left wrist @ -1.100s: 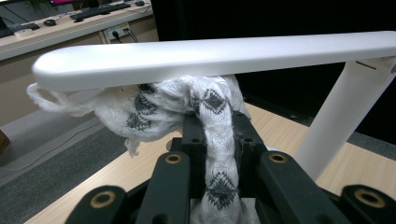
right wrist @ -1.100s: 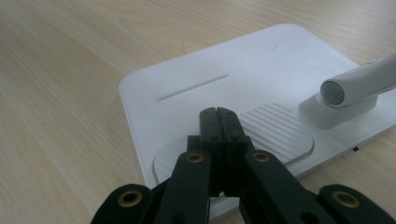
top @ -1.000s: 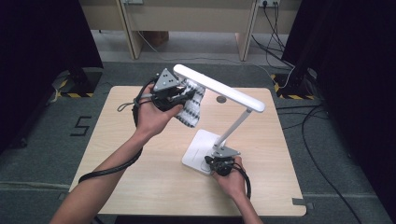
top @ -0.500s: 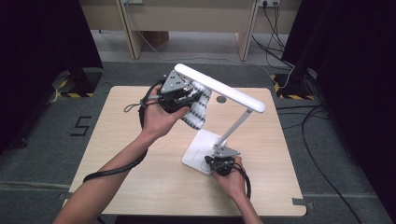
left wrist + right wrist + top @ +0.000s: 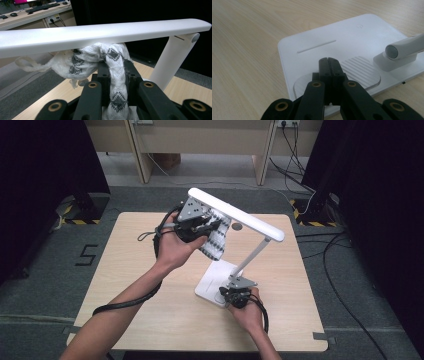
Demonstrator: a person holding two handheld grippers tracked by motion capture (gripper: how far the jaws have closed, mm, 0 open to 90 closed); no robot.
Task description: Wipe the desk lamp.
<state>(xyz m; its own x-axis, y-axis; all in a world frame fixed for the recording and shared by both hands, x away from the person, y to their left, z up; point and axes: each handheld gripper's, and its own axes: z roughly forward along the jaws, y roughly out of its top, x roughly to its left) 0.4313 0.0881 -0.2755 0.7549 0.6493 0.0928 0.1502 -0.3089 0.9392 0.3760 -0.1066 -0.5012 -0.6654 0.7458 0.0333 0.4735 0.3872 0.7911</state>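
Cloth: a white cloth [image 5: 113,72] with a black knitted pattern, bunched up against the underside of the lamp's light bar, its loose end hanging below the left hand in the high view [image 5: 215,240].
Left gripper: the left gripper [image 5: 115,65] is clamped on the cloth, a twisted strand pinched between its jaws, raised above the table.
Lamp: a white desk lamp [image 5: 235,215] with a long flat light bar, a slanted arm and a flat base [image 5: 332,42] standing on the table.
Right gripper: the right gripper [image 5: 329,62] has its jaws pressed together with nothing between them, tips resting on the ribbed pad of the base.
Table: a light wooden table [image 5: 125,285] carrying the lamp.
Surroundings: grey floor, cables, dark curtains at both sides.
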